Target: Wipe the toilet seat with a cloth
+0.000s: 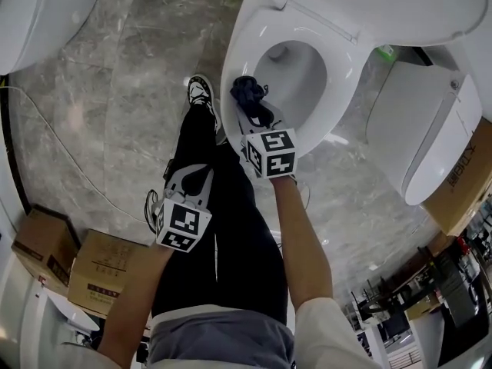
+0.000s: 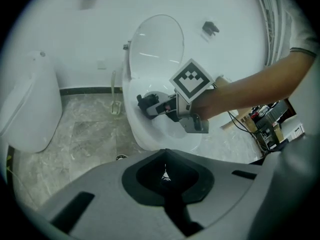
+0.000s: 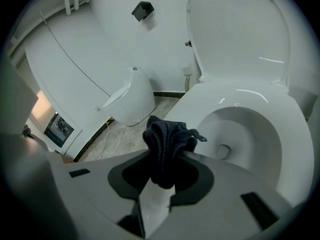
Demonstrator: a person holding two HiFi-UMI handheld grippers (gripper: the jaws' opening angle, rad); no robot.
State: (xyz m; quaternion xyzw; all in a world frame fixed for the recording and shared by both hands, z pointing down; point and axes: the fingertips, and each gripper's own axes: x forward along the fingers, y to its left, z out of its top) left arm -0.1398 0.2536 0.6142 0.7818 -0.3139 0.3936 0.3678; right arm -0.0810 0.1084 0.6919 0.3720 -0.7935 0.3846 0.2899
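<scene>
Cloth [image 1: 247,91], dark blue and bunched up, was pinched tight between the jaws of the right gripper [image 1: 257,114]. In the head view the cloth looked to be pressed on the white toilet seat [image 1: 338,98]. It was at about 8 o'clock on the ring around the bowl. The lid [image 1: 369,2] stood up behind the seat, at 12 o'clock.

The left gripper [image 1: 190,181] had its jaws squeezed together with nothing in them. It hung over the person's dark trouser leg [image 1: 223,237], well apart from the toilet, at about 7 o'clock from the bowl.

A shoe [image 1: 201,91] stood on the grey stone floor [image 1: 115,91] just beside the toilet, at 9 o'clock from the cloth. Two cardboard boxes [image 1: 96,271] sat on the floor at about 9 o'clock from the left gripper. Another white toilet [image 1: 427,129] stood at 3 o'clock from the first one.
</scene>
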